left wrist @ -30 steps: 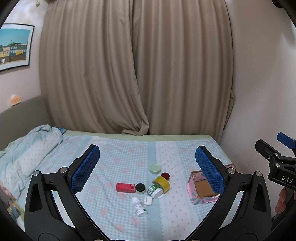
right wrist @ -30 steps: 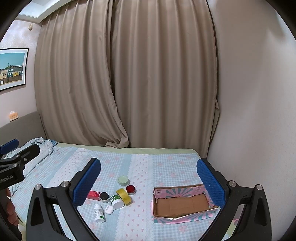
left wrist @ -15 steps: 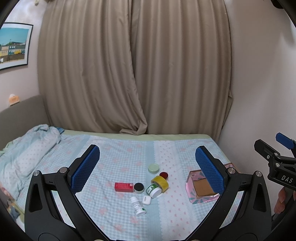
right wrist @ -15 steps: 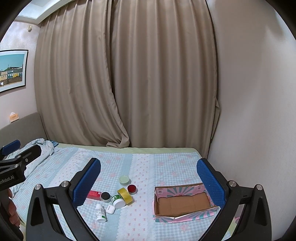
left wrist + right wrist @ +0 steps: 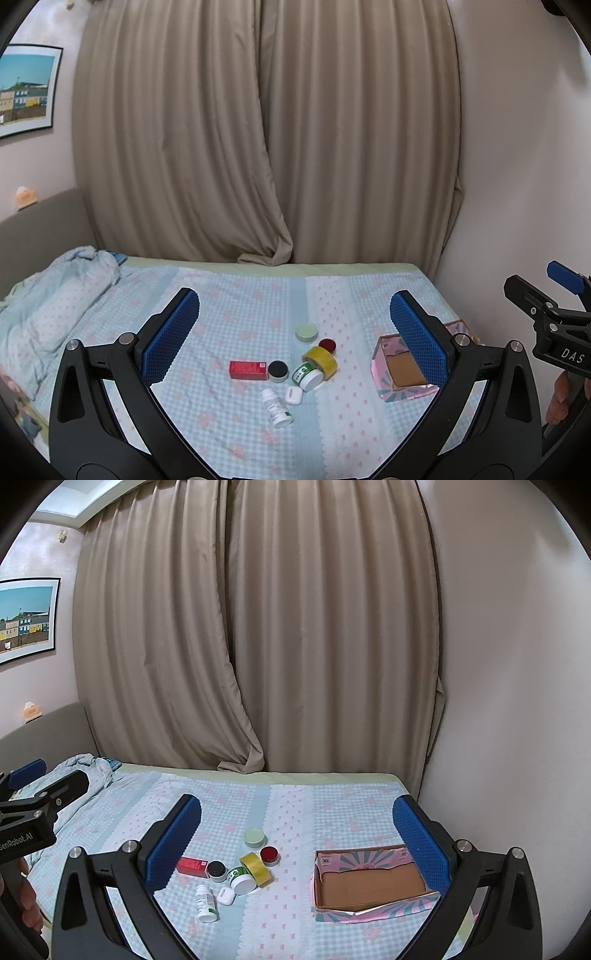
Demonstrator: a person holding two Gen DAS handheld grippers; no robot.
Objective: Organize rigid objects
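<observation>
beige curtains [image 5: 258, 627], framed picture [image 5: 26, 88], rumpled blanket [image 5: 48, 306]

On your bed [image 5: 332, 812], a cluster sits mid-sheet; the cardboard box [image 5: 369, 882] lies well right of it, near the wall. In the cluster: flat box [image 5: 192, 866] leftmost, dark-lidded jar [image 5: 217, 870] touching its right end, tape roll [image 5: 255, 868] right of that, two round tins [image 5: 255, 837] behind, bottle [image 5: 205, 902] and earbud case [image 5: 226, 895] in front. Blanket [image 5: 55, 302] bunched far left.
</observation>
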